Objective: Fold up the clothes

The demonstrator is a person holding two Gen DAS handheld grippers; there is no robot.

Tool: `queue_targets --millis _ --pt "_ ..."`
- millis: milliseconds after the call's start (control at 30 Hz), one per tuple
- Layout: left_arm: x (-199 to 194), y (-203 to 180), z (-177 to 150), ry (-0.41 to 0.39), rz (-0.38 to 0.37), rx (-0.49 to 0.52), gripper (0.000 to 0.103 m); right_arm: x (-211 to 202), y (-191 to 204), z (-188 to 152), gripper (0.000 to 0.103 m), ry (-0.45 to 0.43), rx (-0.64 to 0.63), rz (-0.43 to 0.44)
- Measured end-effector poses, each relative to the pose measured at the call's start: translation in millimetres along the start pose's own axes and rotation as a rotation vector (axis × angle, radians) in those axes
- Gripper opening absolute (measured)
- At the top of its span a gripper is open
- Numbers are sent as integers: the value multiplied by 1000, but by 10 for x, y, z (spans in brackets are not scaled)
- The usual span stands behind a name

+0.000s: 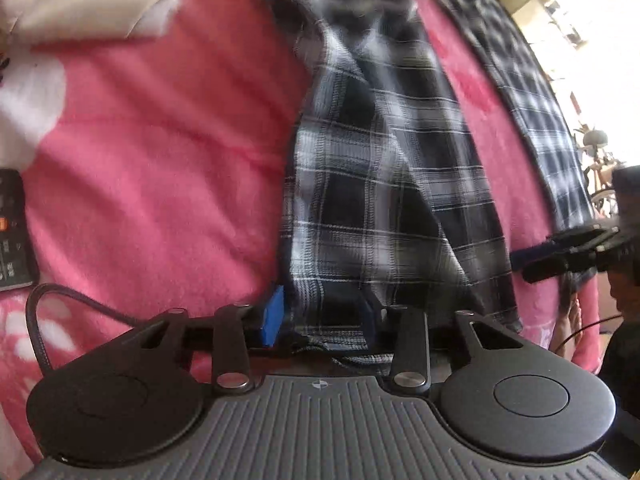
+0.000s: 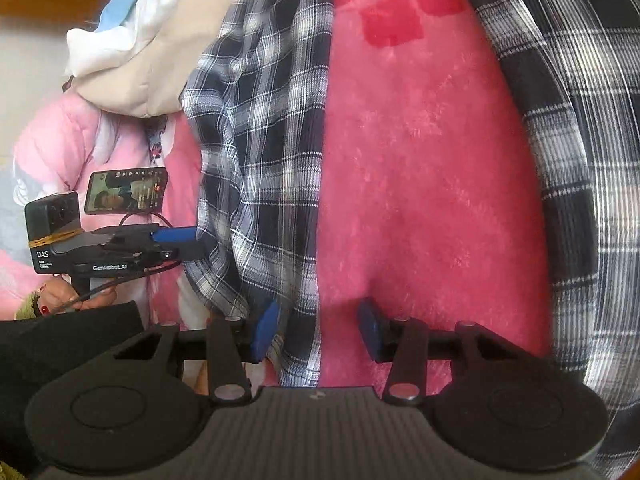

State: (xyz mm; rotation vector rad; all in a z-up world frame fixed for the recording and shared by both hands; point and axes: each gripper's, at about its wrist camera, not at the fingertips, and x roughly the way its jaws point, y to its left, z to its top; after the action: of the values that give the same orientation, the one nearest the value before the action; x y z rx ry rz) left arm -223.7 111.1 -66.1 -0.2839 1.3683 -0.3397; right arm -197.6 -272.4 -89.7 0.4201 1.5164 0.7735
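Note:
A black-and-white plaid shirt (image 1: 360,184) lies in a long strip on the pink blanket (image 1: 160,160). Another part of the plaid (image 2: 580,152) runs along the right. My left gripper (image 1: 322,320) straddles the strip's near end. Its blue left pad (image 1: 274,320) shows beside the cloth, the right pad is half hidden by it, and the jaws stand apart. From the right wrist view the left gripper (image 2: 188,244) reaches into the strip's (image 2: 260,160) left edge. My right gripper (image 2: 318,330) is open over the strip's right hem, with mostly bare blanket (image 2: 420,180) between its pads. It shows at the right edge (image 1: 520,262).
A pile of beige, white and light-blue clothes (image 2: 132,48) sits at the blanket's far left. A phone (image 2: 126,191) with a lit screen lies beside the left gripper. A person's hand (image 2: 56,300) holds that gripper's handle. Bright clutter (image 1: 596,148) lies beyond the blanket's right edge.

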Motion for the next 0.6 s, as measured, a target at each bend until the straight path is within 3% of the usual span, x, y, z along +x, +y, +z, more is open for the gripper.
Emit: queue_targets --millis 133,367,433,500,600 --pt "-33 181 85 30 -36 -144 34 -8 14 -47 48 18 -7 -1" --pt "38 21 -30 77 -13 -102 32 93 172 -184 43 55 -38 -17" --pt "57 4 -75 79 10 -105 23 125 197 -249 42 64 -49 -21" --pt "63 -10 -113 76 38 -103 6 142 207 -288 38 56 -59 -33" --pt "18 -19 -168 68 57 -109 2 145 200 -324 19 38 -60 -47"
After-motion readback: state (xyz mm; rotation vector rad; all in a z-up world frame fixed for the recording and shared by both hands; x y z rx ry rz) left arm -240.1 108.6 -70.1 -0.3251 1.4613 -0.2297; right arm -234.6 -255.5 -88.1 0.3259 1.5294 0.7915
